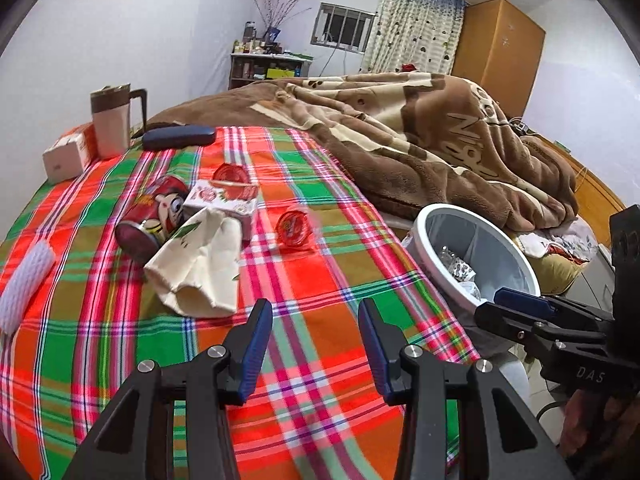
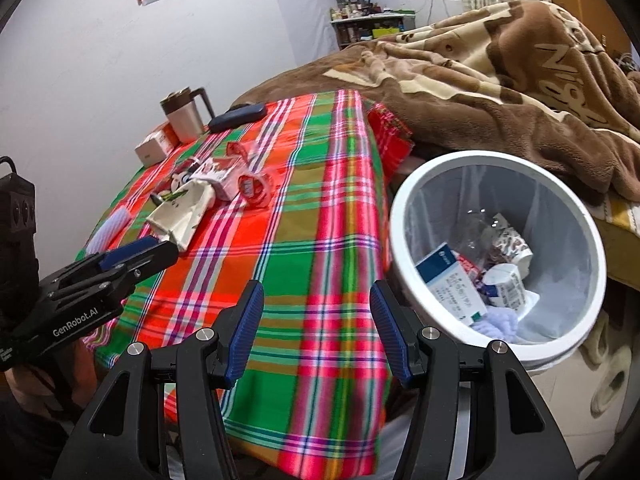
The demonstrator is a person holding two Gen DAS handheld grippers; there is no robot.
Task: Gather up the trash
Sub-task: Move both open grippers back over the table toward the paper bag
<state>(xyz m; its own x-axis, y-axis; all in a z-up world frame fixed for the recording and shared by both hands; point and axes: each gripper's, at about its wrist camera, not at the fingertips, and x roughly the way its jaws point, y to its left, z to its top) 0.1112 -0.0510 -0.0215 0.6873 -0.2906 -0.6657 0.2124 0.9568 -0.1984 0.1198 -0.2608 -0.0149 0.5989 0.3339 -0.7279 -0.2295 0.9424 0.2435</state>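
While both the left gripper and right gripper hover wide-jawed and empty above the plaid-covered table's near edge, reach squarely for the red-printed clear plastic cup, nearest the edge beside the round white bin.

Bright, even indoor light; strong fisheye bending, dark vignetted corners, slight blur.

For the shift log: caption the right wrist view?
Empty right gripper open over plaid cloth, beside the part-filled white bin.

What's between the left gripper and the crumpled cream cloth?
Nothing but bare plaid cloth. In the left wrist view, the open left gripper hangs empty, and the cream cloth lies just ahead.
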